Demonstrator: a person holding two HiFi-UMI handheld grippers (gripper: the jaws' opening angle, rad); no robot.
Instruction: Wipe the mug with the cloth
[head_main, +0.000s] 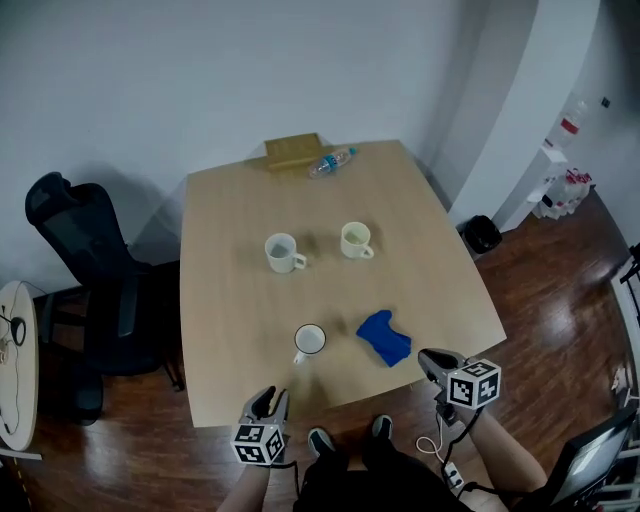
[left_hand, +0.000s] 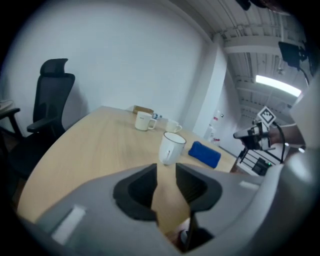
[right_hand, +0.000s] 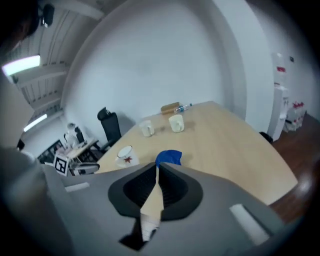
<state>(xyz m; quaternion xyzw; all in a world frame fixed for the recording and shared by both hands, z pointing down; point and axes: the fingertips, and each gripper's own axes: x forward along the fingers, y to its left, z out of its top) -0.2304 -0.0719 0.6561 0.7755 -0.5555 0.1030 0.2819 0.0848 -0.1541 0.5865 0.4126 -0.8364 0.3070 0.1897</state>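
A white mug with a dark rim (head_main: 309, 341) stands upright near the table's front edge, and a crumpled blue cloth (head_main: 384, 337) lies just right of it. My left gripper (head_main: 270, 400) hovers at the front edge, a little short of the mug, jaws apart with nothing between them. In the left gripper view the mug (left_hand: 171, 148) stands straight ahead of the left gripper (left_hand: 166, 172), the cloth (left_hand: 204, 154) beside it. My right gripper (head_main: 430, 360) hangs off the table's front right corner, shut and empty. The right gripper (right_hand: 157, 170) points at the cloth (right_hand: 168, 157), with the mug (right_hand: 125, 154) to the left.
Two more white mugs (head_main: 283, 252) (head_main: 355, 240) stand mid-table. A plastic bottle (head_main: 331, 162) and a flat wooden box (head_main: 292, 151) lie at the far edge. A black office chair (head_main: 90, 290) sits left of the wooden table (head_main: 230, 300). A black bin (head_main: 483, 234) stands on the floor at the right.
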